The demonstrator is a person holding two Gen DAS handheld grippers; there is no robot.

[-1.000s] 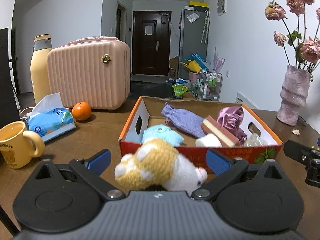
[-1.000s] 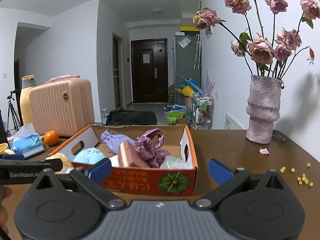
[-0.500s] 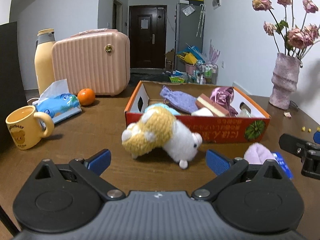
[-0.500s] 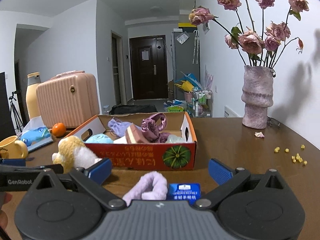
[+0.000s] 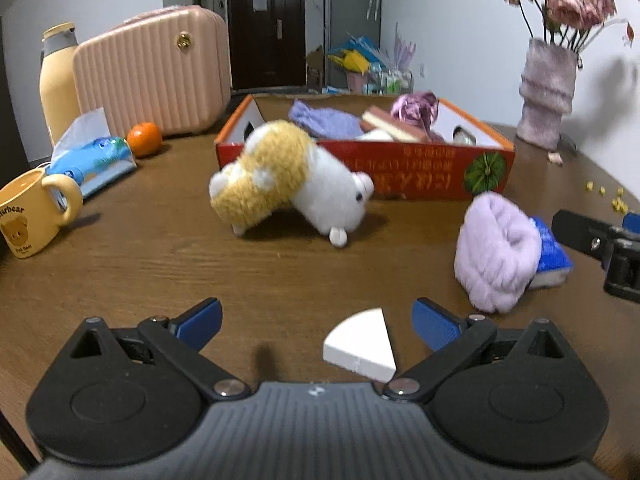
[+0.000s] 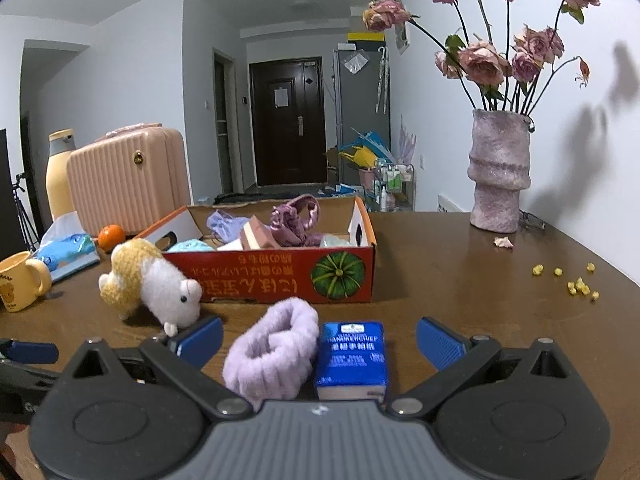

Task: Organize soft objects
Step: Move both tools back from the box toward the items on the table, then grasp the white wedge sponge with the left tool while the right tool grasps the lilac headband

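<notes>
A yellow and white plush toy (image 5: 288,176) lies on the wooden table in front of the red cardboard box (image 5: 420,178); it also shows in the right wrist view (image 6: 152,280). The box (image 6: 280,276) holds several soft items. A lilac fluffy band (image 5: 496,252) and a blue tissue pack (image 5: 550,246) lie at the right. A white wedge sponge (image 5: 362,344) lies between the fingers of my open, empty left gripper (image 5: 316,320). My right gripper (image 6: 320,336) is open, with the lilac band (image 6: 272,356) and blue pack (image 6: 352,356) between its fingers, ungripped.
A yellow mug (image 5: 28,216), a tissue packet (image 5: 88,156), an orange (image 5: 145,139), a pink case (image 5: 152,72) and a yellow bottle (image 5: 58,80) stand at the left. A vase of dried roses (image 6: 500,176) stands at the back right, with yellow crumbs (image 6: 576,284) near it.
Both grippers have pulled back from the box. The plush toy, close between the left fingers a second ago, now lies free on the table farther ahead. The band, pack and sponge came into view.
</notes>
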